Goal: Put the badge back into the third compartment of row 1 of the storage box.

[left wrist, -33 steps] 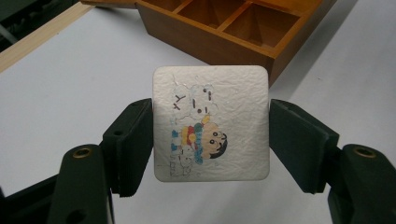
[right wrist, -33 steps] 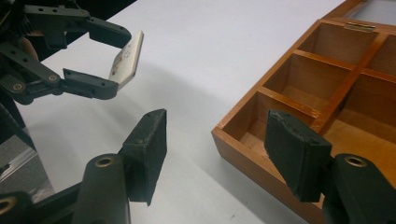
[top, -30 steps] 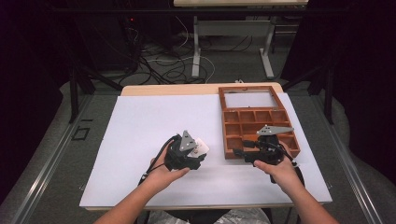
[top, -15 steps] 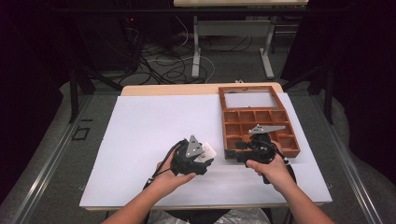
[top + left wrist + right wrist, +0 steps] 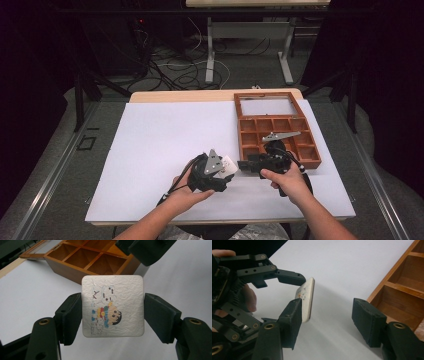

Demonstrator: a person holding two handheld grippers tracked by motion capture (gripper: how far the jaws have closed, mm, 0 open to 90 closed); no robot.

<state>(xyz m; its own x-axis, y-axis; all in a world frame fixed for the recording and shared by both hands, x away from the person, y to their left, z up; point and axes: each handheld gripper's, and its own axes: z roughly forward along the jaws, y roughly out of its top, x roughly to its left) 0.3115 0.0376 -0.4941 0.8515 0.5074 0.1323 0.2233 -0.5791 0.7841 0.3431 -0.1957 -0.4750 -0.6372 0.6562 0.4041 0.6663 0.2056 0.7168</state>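
While open, wooden box point(image 5: 277, 131) compartments bare.

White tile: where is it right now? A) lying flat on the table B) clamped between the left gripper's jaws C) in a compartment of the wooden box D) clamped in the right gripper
B. In the left gripper view the tile sits edge to edge between the left gripper's pads; the right gripper stands open nearby, with nothing between its jaws.
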